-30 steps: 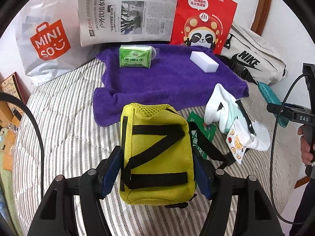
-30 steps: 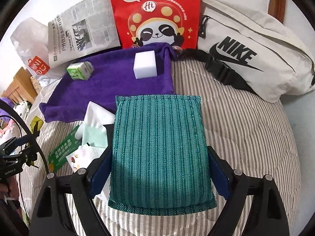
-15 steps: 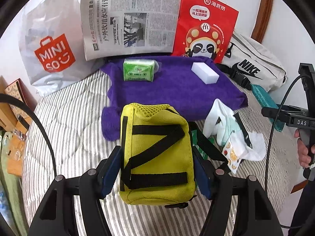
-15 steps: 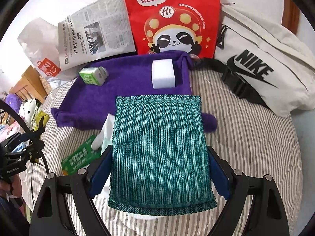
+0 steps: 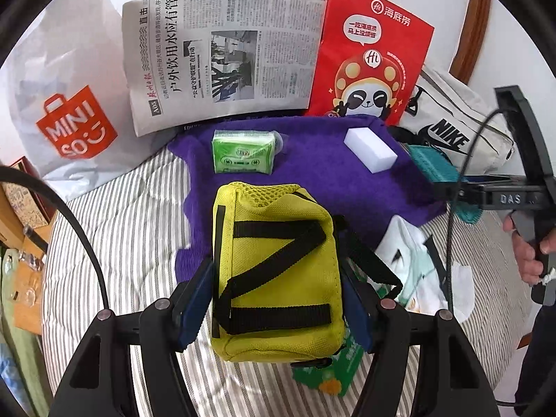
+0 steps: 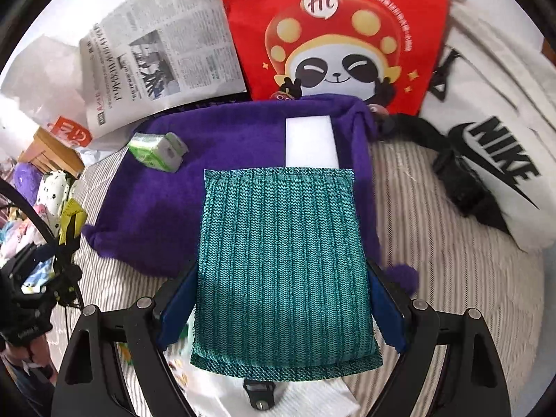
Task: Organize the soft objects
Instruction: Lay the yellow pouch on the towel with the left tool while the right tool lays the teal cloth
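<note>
Left gripper (image 5: 278, 299) clamps a yellow pouch (image 5: 278, 274) with black straps between its blue pads, held above the striped bed (image 5: 132, 229) at the near edge of a purple towel (image 5: 312, 180). Right gripper (image 6: 281, 312) clamps a teal knitted pad (image 6: 283, 267) above the same towel. On the towel lie a green tissue pack (image 5: 242, 152) and a white sponge block (image 5: 370, 150), well apart, with white cloths (image 5: 413, 267) on the bed beside it.

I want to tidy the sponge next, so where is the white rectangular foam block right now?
The white rectangular foam block lies on the purple fleece towel, at its far right corner in the left wrist view, just in front of the red panda paper bag.
</note>
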The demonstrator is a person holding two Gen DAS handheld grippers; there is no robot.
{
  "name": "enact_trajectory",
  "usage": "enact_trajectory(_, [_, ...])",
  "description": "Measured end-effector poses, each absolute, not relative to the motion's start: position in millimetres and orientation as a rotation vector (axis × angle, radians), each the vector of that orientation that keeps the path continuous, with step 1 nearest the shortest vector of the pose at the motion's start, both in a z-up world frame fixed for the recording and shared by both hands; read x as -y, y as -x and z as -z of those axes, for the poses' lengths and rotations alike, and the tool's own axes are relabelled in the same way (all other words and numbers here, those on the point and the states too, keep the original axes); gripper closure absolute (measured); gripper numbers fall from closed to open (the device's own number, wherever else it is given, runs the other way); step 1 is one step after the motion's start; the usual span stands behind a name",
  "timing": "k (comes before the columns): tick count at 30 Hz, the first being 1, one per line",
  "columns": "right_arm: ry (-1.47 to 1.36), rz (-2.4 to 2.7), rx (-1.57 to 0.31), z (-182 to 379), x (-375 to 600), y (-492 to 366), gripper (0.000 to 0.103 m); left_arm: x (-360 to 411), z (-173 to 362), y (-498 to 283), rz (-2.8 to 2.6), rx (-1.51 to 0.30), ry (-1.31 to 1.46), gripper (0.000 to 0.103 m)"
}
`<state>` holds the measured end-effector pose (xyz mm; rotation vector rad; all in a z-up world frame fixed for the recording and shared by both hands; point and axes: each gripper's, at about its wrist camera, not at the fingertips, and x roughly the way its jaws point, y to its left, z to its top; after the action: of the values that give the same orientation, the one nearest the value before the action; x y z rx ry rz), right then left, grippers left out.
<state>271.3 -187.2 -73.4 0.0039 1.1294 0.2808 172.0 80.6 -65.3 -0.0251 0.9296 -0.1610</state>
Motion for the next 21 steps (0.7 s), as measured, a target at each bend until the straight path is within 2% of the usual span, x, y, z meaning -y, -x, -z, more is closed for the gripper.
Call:
enact_trajectory(10, [0.065, -0.189, -1.107, 103.0, 176.0, -314.0, 0.015, -88.5, 78.5, -213.3, 0.146, -0.956, 0.023, 0.037])
enact_trajectory(21, [0.165, -0.162, -1.075, 129.4, 163.9, -311.5, 0.015, -89.8, 86.3, -245.4, 0.154, -0.964, 0.031, 0.037])
